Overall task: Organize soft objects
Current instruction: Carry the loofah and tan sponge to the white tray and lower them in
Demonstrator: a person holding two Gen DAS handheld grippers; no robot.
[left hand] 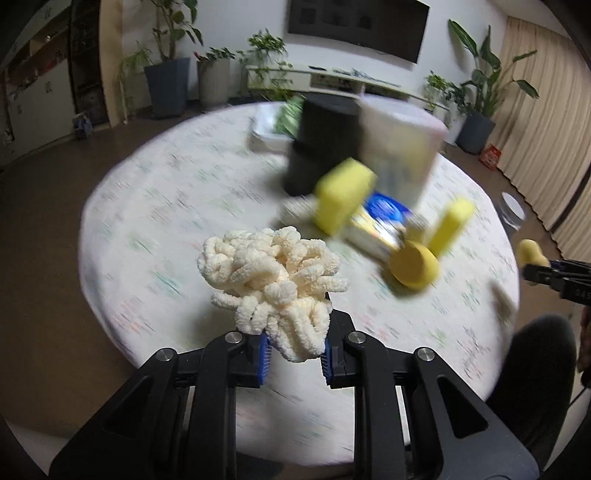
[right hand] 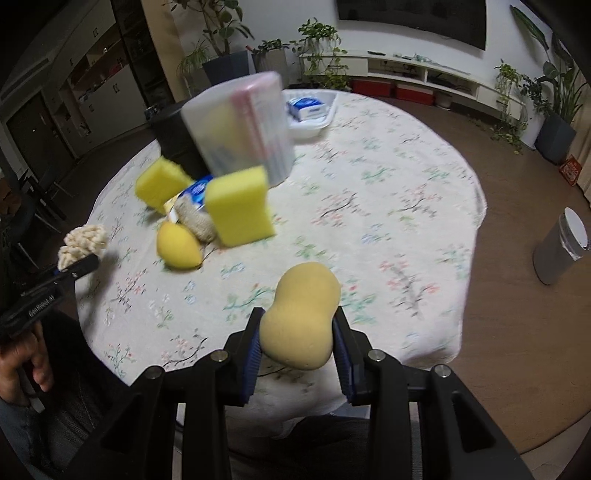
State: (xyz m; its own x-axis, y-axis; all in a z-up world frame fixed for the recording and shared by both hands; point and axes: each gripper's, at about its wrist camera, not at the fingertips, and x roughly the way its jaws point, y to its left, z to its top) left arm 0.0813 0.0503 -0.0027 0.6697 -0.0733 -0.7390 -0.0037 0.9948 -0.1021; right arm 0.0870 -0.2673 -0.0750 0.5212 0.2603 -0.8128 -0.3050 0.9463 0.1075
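The left gripper (left hand: 295,354) has its jaws clamped on a fluffy cream scrubber (left hand: 271,291), the right gripper (right hand: 298,356) on a peanut-shaped sponge (right hand: 301,317), both lifted above the tabletop's (right hand: 388,184) near edge, probably for sorting; more yellow sponges (right hand: 240,205) wait beside the containers (right hand: 240,129) toward the far edge.

A round table (right hand: 424,206) with a flowered cloth stands on a brown floor (right hand: 517,369). Potted plants (left hand: 173,59) line a white wall with a dark television (left hand: 358,26). Beige curtains (left hand: 546,122) hang at right.
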